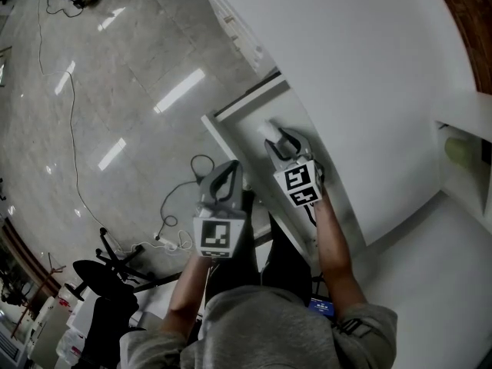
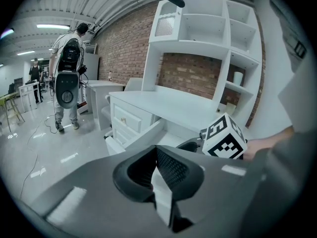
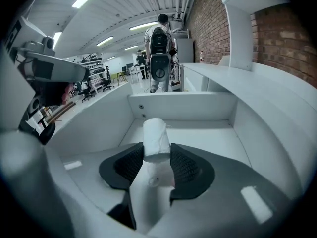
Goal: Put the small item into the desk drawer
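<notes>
The small item point(image 3: 155, 135) is a white roll, upright between the pads of my right gripper point(image 3: 156, 148), which is shut on it. In the head view, that gripper point(image 1: 278, 141) hangs over the open white desk drawer point(image 1: 231, 141), and the roll's point(image 1: 270, 131) tip shows at the jaws. The drawer's bare floor point(image 3: 208, 140) lies right under the roll. My left gripper point(image 1: 227, 175) is outside the drawer, beside its front panel. Its jaws point(image 2: 156, 155) are shut with nothing in them, and they point at the drawer point(image 2: 141, 139) and the right gripper's marker cube point(image 2: 224, 137).
The white desk top point(image 1: 361, 91) runs to the right of the drawer, with a white shelf unit point(image 2: 208, 33) on it. A person with a backpack point(image 2: 67, 78) stands on the glossy floor. Cables point(image 1: 181, 194) and an office chair point(image 1: 108, 271) lie to the left.
</notes>
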Demonstrator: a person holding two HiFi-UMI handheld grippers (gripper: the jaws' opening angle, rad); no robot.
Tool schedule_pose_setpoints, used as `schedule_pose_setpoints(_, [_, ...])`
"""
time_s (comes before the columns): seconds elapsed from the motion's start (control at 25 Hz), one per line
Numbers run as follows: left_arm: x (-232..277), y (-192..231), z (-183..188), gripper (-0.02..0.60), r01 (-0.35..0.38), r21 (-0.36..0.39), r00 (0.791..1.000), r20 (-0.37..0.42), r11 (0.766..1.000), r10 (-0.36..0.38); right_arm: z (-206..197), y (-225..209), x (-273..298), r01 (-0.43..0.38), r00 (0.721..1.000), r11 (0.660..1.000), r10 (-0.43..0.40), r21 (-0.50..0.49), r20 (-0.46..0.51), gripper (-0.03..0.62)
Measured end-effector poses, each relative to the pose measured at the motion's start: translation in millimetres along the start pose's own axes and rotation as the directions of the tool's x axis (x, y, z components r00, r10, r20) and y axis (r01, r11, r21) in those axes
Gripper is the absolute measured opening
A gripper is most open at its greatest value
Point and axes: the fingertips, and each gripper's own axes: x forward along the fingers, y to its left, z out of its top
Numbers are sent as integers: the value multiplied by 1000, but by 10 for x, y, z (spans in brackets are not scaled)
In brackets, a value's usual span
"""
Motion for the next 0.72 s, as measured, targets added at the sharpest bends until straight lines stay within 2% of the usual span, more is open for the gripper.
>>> schedule_pose_setpoints(0.36, [64, 21, -93, 12, -3, -26, 1000, -6, 1000, 3, -227, -22, 176, 2, 999, 1000, -3, -11, -49, 176])
schedule_pose_setpoints(0.52, [76, 29, -79, 12, -1, -34, 1000, 3, 999, 1, -184, -14, 200, 0, 1000, 1000, 0, 3, -23, 178])
schedule_pose_setpoints(0.72, [65, 23, -120, 12, 8, -18, 1000, -6, 1000, -8, -196, -11, 189, 1, 999, 1000, -1, 20, -35, 193])
